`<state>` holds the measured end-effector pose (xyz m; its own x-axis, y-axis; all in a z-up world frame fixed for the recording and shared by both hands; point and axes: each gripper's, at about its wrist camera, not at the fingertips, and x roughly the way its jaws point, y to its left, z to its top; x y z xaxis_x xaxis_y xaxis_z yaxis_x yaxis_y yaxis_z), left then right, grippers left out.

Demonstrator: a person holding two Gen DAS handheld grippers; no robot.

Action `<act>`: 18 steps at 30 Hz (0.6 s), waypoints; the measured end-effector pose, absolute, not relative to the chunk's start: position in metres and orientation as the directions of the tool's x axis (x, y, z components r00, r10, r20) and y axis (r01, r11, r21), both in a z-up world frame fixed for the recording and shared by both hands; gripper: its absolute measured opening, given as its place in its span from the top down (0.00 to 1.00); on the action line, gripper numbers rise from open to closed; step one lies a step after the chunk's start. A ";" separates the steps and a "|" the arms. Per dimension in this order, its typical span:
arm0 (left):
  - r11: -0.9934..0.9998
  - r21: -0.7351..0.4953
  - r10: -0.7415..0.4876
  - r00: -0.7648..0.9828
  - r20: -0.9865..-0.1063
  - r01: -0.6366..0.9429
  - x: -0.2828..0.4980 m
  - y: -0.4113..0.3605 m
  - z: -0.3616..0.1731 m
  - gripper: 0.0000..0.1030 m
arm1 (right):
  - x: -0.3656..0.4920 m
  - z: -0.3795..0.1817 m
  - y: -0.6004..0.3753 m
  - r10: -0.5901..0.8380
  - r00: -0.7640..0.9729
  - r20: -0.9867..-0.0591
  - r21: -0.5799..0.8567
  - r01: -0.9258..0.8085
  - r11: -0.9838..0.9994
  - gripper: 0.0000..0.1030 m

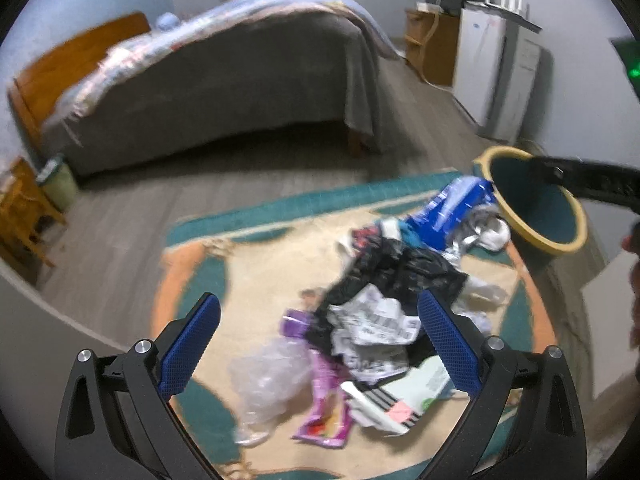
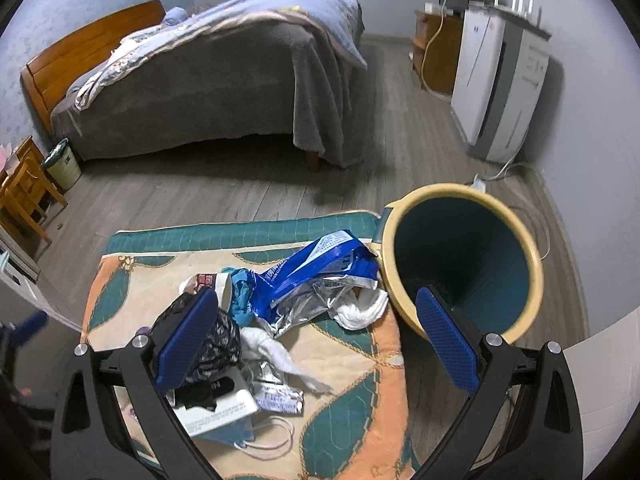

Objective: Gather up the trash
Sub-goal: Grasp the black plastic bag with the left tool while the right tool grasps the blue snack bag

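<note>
Left wrist shows purple wrapper (image 1: 326, 396); right wrist bin (image 2: 460, 260) interior; both hand-held grippers spread, empty.

Glossy foil-lined blue wrapper (image 2: 320, 276), crinkled clear plastic (image 1: 272, 376), matt quilted cloth rug (image 2: 352, 400).

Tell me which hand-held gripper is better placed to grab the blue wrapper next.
Probably the right hand-held gripper: it is open, and the blue wrapper lies just ahead, beside the bin. The left hangs over the black bag, farther away.
</note>
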<state>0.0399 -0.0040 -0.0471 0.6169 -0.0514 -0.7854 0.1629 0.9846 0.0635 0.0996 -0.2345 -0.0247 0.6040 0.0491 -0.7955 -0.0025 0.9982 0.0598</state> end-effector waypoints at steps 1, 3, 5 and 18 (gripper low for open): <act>0.986 0.061 -0.047 0.612 -0.789 0.154 0.044 -0.004 -0.054 0.05 | 0.106 -0.027 -0.235 0.049 0.600 -0.798 0.061 -0.001 0.998 0.05; 0.985 0.080 -0.030 0.615 -0.788 0.151 0.047 -0.007 -0.065 0.05 | 0.120 -0.036 -0.239 0.059 0.576 -0.816 0.080 0.012 0.997 0.05; 0.982 0.102 -0.013 0.606 -0.795 0.156 0.052 -0.009 -0.074 0.05 | 0.134 -0.051 -0.247 0.084 0.535 -0.841 0.126 0.042 0.991 0.05; 0.964 0.083 -0.077 0.561 -0.825 0.253 0.094 -0.032 -0.104 0.08 | 0.189 -0.118 -0.229 0.124 0.394 -0.911 0.139 0.011 0.990 0.22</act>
